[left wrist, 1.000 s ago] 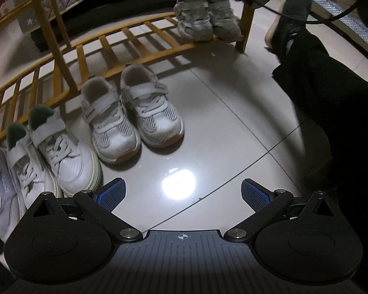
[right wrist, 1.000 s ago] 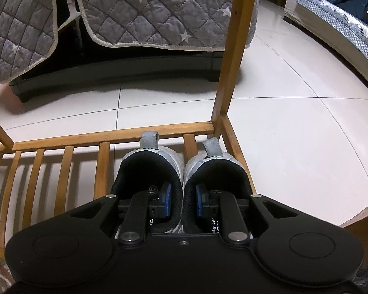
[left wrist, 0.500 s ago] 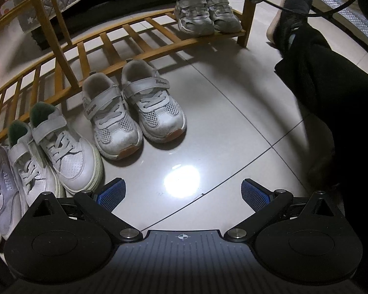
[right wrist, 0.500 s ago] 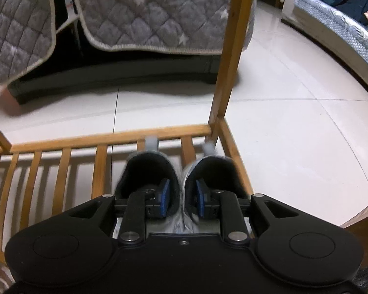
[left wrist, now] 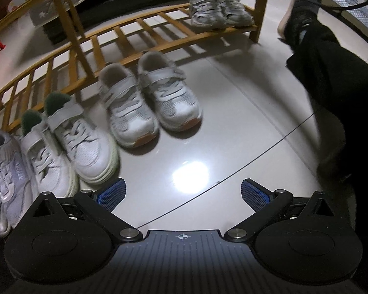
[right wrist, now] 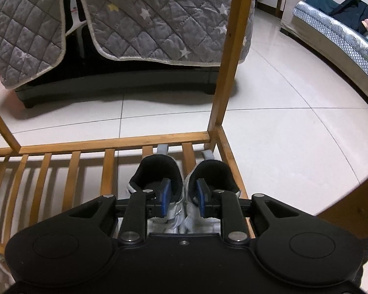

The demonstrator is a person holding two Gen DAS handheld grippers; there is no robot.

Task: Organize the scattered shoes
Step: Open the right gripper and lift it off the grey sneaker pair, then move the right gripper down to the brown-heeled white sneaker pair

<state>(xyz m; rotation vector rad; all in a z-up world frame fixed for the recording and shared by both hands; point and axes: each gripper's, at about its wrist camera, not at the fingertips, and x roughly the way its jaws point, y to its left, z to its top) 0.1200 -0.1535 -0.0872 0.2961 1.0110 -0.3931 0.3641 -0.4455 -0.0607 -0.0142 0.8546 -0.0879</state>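
Note:
A pair of grey sneakers point(right wrist: 184, 183) stands on the right end of the low wooden rack point(right wrist: 110, 144), toes toward me; it also shows in the left wrist view point(left wrist: 218, 8). My right gripper point(right wrist: 182, 194) hovers just above and behind them, its jaws a little apart, one pad over each shoe opening, holding nothing. My left gripper point(left wrist: 182, 193) is wide open and empty above the bare tile floor. In front of the rack point(left wrist: 125, 36) on the floor stand a white strap pair point(left wrist: 149, 100), a white pair with green heels point(left wrist: 66, 142) and a lilac shoe point(left wrist: 2, 178).
A rack post point(right wrist: 230, 56) rises just right of the placed pair. Grey quilted covers point(right wrist: 164, 17) hang over dark furniture behind. A sofa point(right wrist: 336, 34) stands at the right. The person's dark leg and shoe point(left wrist: 331, 73) fill the right of the left wrist view.
My right gripper has opened off the grey pair and pulled up and back from it; the pair stays on the rack. My left gripper has drifted slightly, still open.

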